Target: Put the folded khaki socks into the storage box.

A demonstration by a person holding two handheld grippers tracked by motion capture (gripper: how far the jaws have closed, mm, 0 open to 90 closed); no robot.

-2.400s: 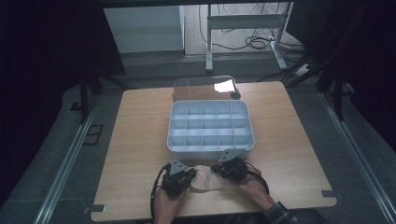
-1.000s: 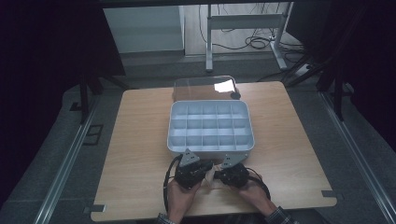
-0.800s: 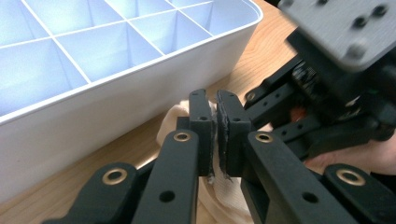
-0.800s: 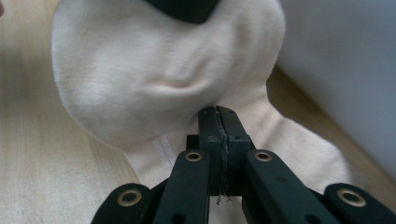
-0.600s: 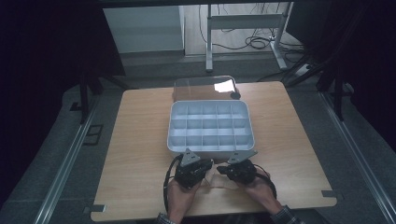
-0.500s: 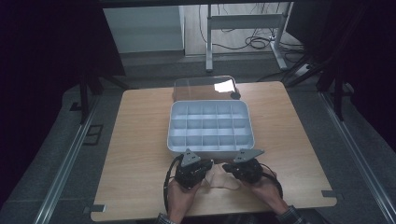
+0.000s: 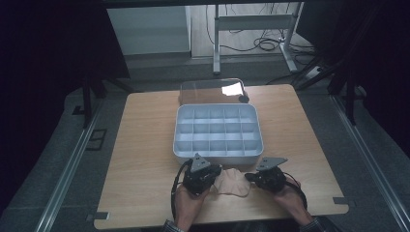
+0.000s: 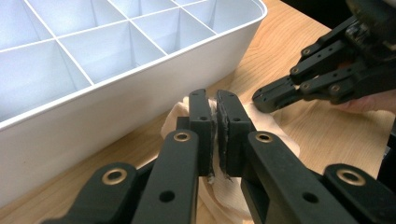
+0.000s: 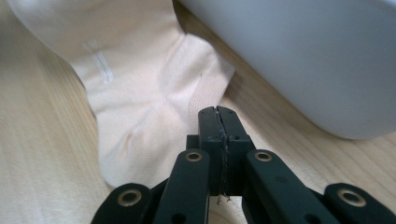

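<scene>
A beige sock-like cloth (image 7: 232, 182) lies on the wooden table just in front of the white compartment box (image 7: 217, 157). My left gripper (image 7: 216, 174) is at the cloth's left end. In the left gripper view its jaws (image 8: 215, 95) are shut with cloth (image 8: 275, 135) bunched around and between them. My right gripper (image 7: 248, 177) sits at the cloth's right edge. Its jaws (image 9: 218, 111) are shut, and I see no cloth (image 9: 140, 93) between the pads. The right gripper's tip (image 8: 259, 97) also appears in the left gripper view, beside the cloth.
The box wall (image 8: 116, 93) stands close behind both grippers, and its compartments look bare. A clear lid (image 7: 208, 92) lies behind the box. Bare tabletop (image 7: 145, 145) stretches left and right of the box. The table's front edge runs just behind the hands.
My right gripper has slid to the right, away from the left one. The cloth between them now lies more spread out. The left gripper has stayed put over the last second.
</scene>
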